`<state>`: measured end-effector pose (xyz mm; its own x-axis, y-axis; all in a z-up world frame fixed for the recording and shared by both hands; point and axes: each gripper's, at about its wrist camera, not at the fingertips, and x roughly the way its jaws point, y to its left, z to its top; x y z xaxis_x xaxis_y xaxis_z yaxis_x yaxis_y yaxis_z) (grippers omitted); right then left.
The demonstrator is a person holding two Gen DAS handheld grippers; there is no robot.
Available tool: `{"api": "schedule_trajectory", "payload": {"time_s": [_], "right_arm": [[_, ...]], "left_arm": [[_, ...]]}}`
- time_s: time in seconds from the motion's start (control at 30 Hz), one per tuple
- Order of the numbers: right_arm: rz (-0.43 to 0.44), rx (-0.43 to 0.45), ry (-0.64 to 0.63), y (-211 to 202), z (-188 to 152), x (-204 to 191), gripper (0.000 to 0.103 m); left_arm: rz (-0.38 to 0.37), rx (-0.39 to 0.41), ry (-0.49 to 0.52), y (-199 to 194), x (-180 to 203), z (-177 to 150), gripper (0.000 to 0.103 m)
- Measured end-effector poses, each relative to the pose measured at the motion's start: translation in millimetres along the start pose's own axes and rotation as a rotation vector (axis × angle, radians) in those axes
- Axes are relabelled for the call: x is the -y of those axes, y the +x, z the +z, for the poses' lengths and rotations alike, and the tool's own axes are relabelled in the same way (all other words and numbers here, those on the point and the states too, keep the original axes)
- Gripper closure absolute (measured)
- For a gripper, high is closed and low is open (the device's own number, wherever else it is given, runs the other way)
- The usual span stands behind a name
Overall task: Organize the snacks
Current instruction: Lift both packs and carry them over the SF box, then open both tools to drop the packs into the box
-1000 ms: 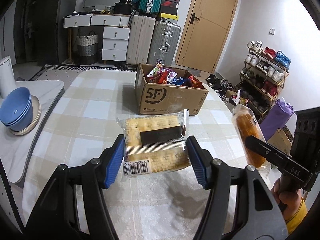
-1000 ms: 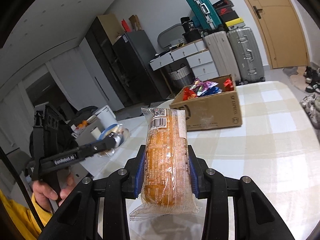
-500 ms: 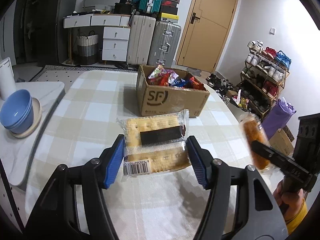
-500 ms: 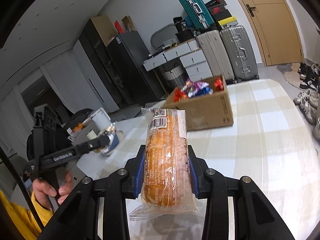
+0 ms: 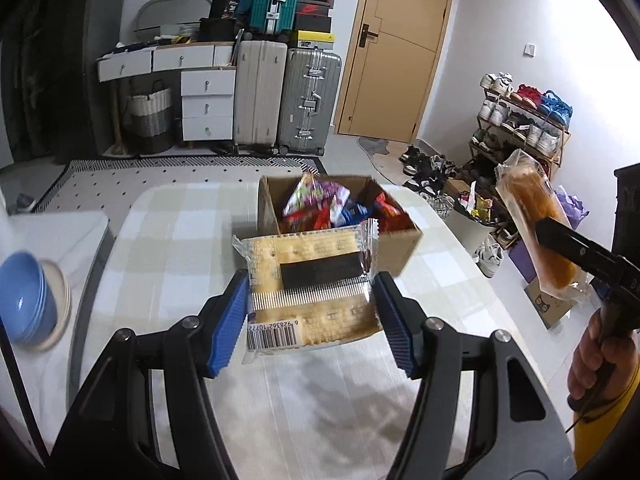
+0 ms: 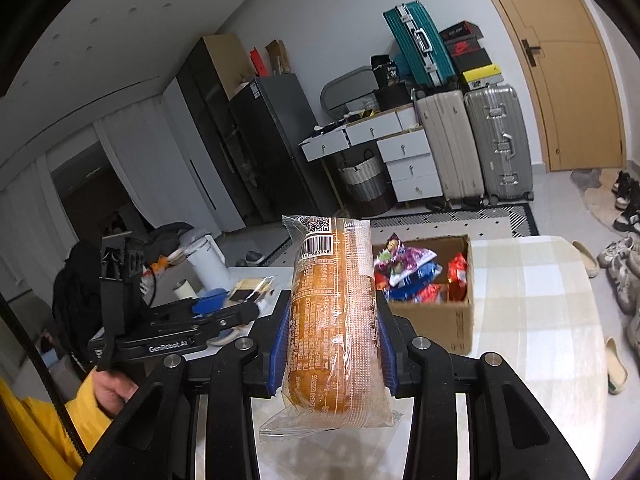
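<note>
My left gripper (image 5: 310, 316) is shut on a flat clear-wrapped cracker packet (image 5: 312, 284) and holds it above the checked table, just in front of the cardboard box (image 5: 400, 248). The box holds several colourful snack bags (image 5: 328, 208). My right gripper (image 6: 332, 344) is shut on a long clear-wrapped orange bread loaf (image 6: 334, 308), held upright above the table near the box (image 6: 436, 320). The loaf also shows in the left wrist view (image 5: 536, 236), right of the box. The left gripper with the packet shows in the right wrist view (image 6: 224, 308).
Stacked blue bowls (image 5: 24, 300) sit on a white side table at the left. A white kettle (image 6: 210, 264) stands there too. Suitcases (image 5: 308, 100), drawers and a door stand behind the table. A shoe rack (image 5: 520, 120) is at the right.
Both grippers have risen and moved forward toward the box, each keeping its snack. The view now looks down into the open box.
</note>
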<state>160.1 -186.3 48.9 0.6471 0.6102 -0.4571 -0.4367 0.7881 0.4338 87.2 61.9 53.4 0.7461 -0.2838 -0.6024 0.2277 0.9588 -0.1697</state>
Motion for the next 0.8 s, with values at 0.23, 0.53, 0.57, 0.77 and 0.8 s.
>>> {"api": "schedule_trajectory", "payload": {"time_s": [0.23,0.53,0.57,0.77,0.8], "right_arm": [[0.012,-0.057,0.069,52.4,58.8,32.2,0.066],[-0.086,-0.207,0.093,150.7,94.7,72.2,0.066],[-0.097,-0.22,0.1,160.2,93.8,76.7,0.066],[-0.151,-0.312,0.16,200.3,79.5,108.2,0.065],[-0.163,-0.32,0.159,203.6,77.1,111.6,0.065]], "left_arm": [[-0.023,-0.005,0.01,45.7,-4.1,64.6,0.043],[-0.005,-0.046,0.053,119.7,3.1,118.9,0.043],[-0.002,-0.052,0.063,127.9,5.5,123.1,0.043],[-0.021,-0.064,0.087,166.7,20.4,145.1,0.043],[-0.014,-0.064,0.093,172.5,22.5,149.3,0.043]]}}
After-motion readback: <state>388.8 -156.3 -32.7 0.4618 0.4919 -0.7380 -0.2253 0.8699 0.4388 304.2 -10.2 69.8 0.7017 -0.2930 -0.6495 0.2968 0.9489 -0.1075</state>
